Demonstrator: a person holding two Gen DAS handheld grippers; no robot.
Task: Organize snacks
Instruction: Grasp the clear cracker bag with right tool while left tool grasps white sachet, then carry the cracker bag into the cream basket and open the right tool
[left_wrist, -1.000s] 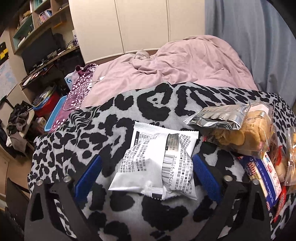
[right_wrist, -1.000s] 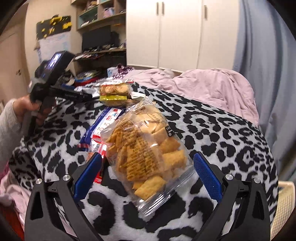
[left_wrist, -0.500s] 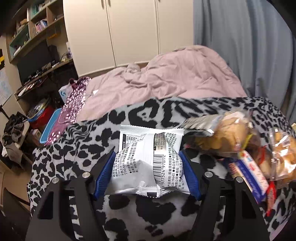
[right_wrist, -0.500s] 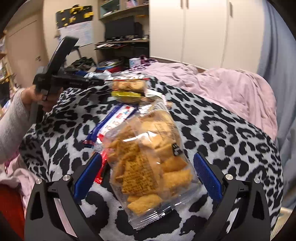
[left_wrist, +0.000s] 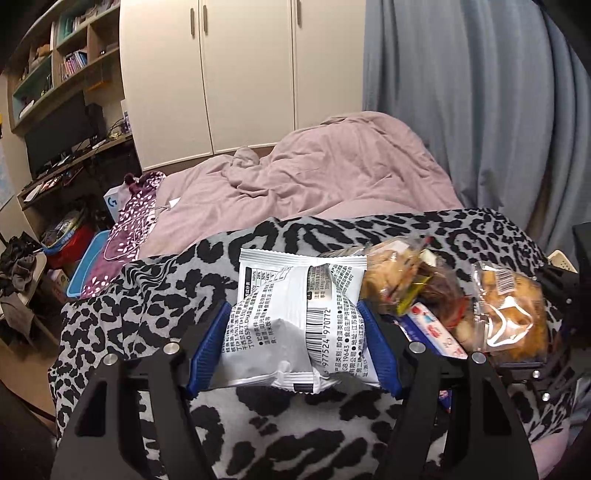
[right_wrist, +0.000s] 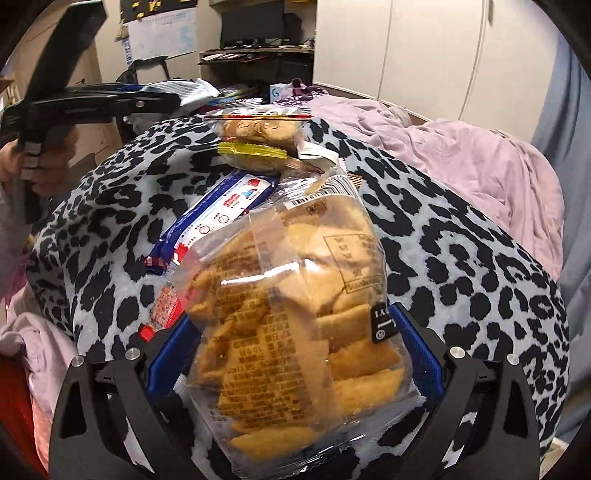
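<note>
A white snack packet (left_wrist: 295, 325) with a barcode is squeezed between the blue pads of my left gripper (left_wrist: 293, 347), raised a little off the leopard-print blanket (left_wrist: 147, 295). The right wrist view shows that gripper (right_wrist: 173, 98) at the upper left, carrying the packet (right_wrist: 188, 90) in a person's hand (right_wrist: 37, 162). A clear bag of square golden crackers (right_wrist: 291, 332) lies between the fingers of my right gripper (right_wrist: 291, 354), whose jaws stand wide. Beside that bag (left_wrist: 513, 314) lies the rest of the snack pile.
The pile holds a blue-and-white wrapped pack (right_wrist: 221, 210), a bag of round biscuits (right_wrist: 258, 129) and a yellow packet (right_wrist: 255, 153). A pink duvet (left_wrist: 332, 177) lies behind, a grey-blue curtain (left_wrist: 480, 110) on the right, and cluttered shelves and a desk (left_wrist: 62, 147) on the left.
My left gripper closed on the white packet and lifted it off the blanket. The right gripper moved forward around the cracker bag, its jaws as wide as before.
</note>
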